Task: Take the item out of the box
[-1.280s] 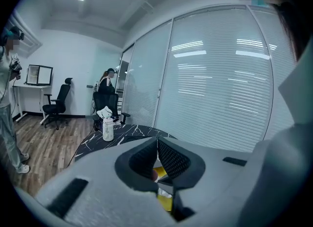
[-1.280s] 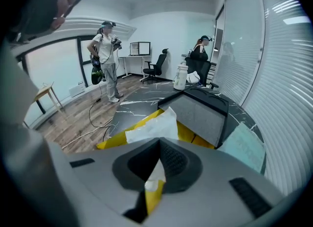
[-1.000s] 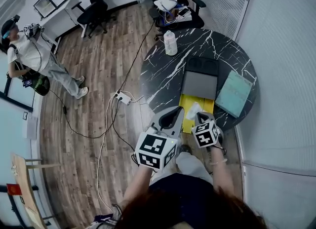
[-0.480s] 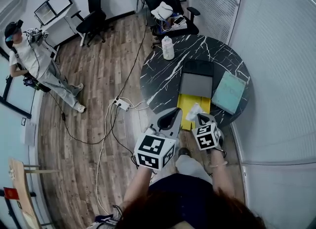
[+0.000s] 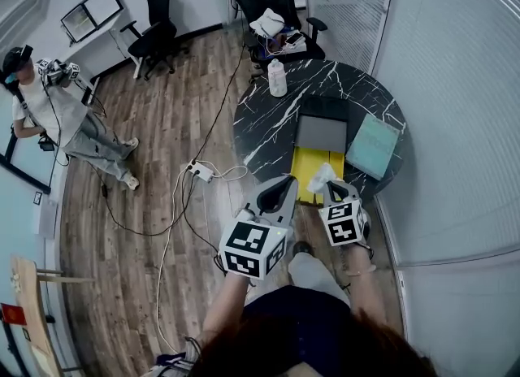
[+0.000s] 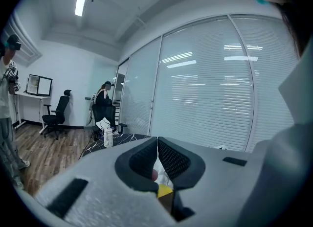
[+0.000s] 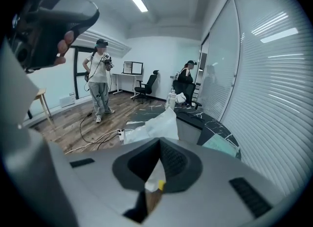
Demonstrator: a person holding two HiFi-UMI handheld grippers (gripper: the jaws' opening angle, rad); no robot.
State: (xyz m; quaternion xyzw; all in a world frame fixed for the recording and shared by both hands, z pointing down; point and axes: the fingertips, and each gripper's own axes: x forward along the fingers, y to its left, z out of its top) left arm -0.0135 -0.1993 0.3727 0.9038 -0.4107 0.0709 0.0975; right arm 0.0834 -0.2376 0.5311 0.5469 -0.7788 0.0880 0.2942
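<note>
Little has shifted: the right tool (image 5: 324, 191) still holds the white bag (image 5: 320, 176) above the yellow sheet (image 5: 307, 171), just this side of the grey box (image 5: 323, 133) on the dark surface (image 5: 268, 115). The left tool (image 5: 287, 182) hangs beside it.

Left gripper view: the left tool (image 6: 157, 141) is closed, tips touching, nothing pinched.

Right gripper view: the right tool (image 7: 159, 144) is clamped on the white bag (image 7: 155, 123), which pokes past its tips.

A round black marble table (image 5: 268, 115) stands on the wooden floor (image 5: 162, 123). On its far edge stands a white plastic bottle (image 5: 278, 80); on its right part lies a teal pad (image 5: 372, 145). Left of the table lies a power strip (image 5: 202, 172), and further left stands a person (image 5: 57, 111).
</note>
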